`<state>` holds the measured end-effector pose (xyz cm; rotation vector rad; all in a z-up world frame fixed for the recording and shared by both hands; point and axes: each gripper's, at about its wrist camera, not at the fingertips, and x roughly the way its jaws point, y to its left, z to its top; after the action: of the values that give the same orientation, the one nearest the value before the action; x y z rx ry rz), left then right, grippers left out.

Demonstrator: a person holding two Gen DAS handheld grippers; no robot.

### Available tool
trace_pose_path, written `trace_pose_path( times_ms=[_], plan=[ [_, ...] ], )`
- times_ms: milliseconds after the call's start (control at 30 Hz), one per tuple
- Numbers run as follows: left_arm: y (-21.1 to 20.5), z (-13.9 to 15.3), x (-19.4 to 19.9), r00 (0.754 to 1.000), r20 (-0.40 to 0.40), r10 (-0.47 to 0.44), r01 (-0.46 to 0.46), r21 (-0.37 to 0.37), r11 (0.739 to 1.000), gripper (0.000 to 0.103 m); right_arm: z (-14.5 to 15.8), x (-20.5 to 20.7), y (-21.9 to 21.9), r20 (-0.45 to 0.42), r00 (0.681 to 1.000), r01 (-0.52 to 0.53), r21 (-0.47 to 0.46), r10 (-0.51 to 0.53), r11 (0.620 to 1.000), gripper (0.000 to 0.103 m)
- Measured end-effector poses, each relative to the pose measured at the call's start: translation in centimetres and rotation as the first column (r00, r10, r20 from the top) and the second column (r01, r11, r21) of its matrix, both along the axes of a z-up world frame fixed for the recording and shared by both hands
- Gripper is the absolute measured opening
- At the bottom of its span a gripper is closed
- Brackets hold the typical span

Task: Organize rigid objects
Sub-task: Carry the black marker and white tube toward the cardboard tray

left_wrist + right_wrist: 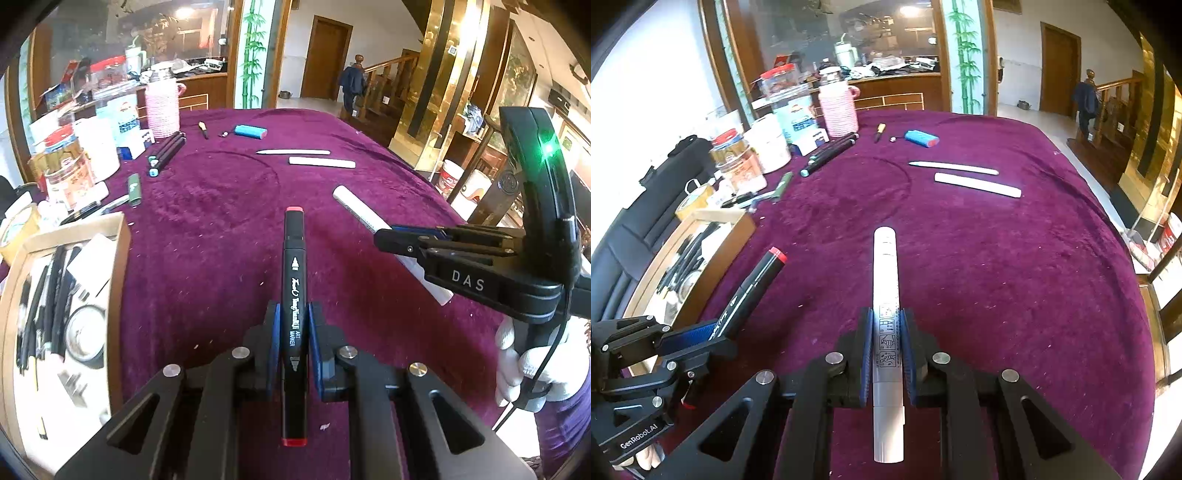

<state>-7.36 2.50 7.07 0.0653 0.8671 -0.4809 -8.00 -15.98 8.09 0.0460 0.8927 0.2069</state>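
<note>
Purple velvet covers the table, with a wooden tray at its left edge. The left gripper clamps a black marker and the right gripper a white pen, each held above the cloth, long axis pointing to the far side.

tray left, jars perhaps behind

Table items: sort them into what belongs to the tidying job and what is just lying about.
In the job:
black marker in left tongs
white pen in right tongs
wooden tray

Lying about:
pink bottle
jars
blue cylinder
</note>
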Motion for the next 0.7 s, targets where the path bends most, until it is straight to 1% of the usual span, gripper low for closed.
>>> trace_pose_path(
  times_ms=[167, 400, 700],
  plan=[
    [1.8, -0.1, -1.2, 0.999, 0.012, 0.031, -0.031, -0.001, 1.000, 0.014, 0.5, -0.9, 1.5, 0.007, 1.000, -0.029, 0.001, 0.029, 1.000, 0.016],
    [5.6, -0.4, -2.1, 0.995, 0.008, 0.101, -0.101, -0.024, 0.995, 0.014, 0.9, -1.7, 4.1, 0.009, 0.997, -0.077, -0.006, 0.077, 0.997, 0.016],
    [10.6, -0.7, -3.0, 0.985, 0.000, 0.175, -0.174, -0.060, 0.983, 0.014, 1.4, -1.8, 8.9, -0.002, 0.988, -0.153, -0.017, 0.153, 0.988, 0.016]
  ],
)
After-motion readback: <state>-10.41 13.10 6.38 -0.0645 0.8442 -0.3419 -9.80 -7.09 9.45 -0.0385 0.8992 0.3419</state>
